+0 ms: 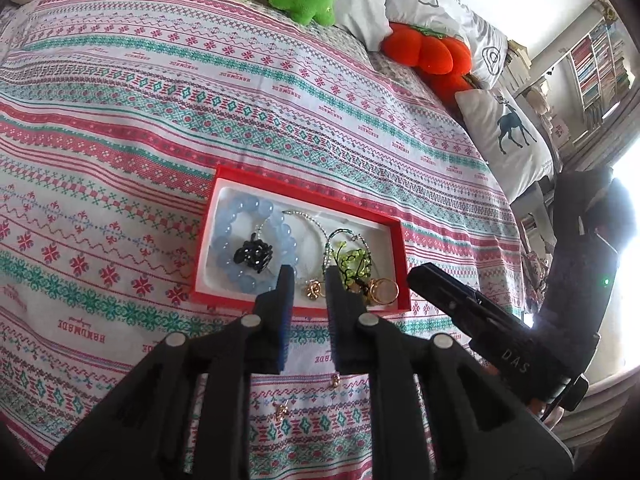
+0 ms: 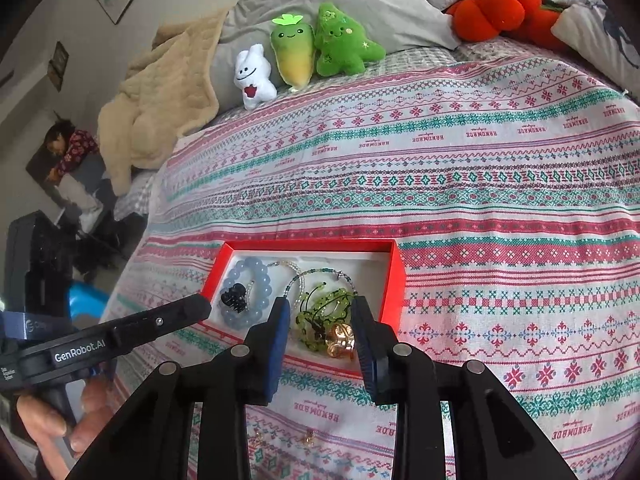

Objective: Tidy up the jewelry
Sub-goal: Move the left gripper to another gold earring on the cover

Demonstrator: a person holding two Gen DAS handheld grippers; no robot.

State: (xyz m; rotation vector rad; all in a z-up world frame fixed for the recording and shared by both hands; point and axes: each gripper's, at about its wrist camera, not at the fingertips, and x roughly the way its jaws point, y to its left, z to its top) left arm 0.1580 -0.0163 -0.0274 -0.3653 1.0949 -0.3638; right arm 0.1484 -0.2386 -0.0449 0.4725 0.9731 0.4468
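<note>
both grippers, left (image 1: 308, 280) and right (image 2: 320, 312), part-open and empty over the near edge of the red cardboard tray (image 1: 304, 190) of beads and gold rings; best lifted clear, then lowered narrow onto the small gold earrings (image 1: 282, 408) left on the patterned bedspread (image 1: 160, 120) nearer.

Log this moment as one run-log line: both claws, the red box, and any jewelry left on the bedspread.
left claw: open, empty | right claw: open, empty | red box: holds jewelry | gold earrings on bedspread
</note>
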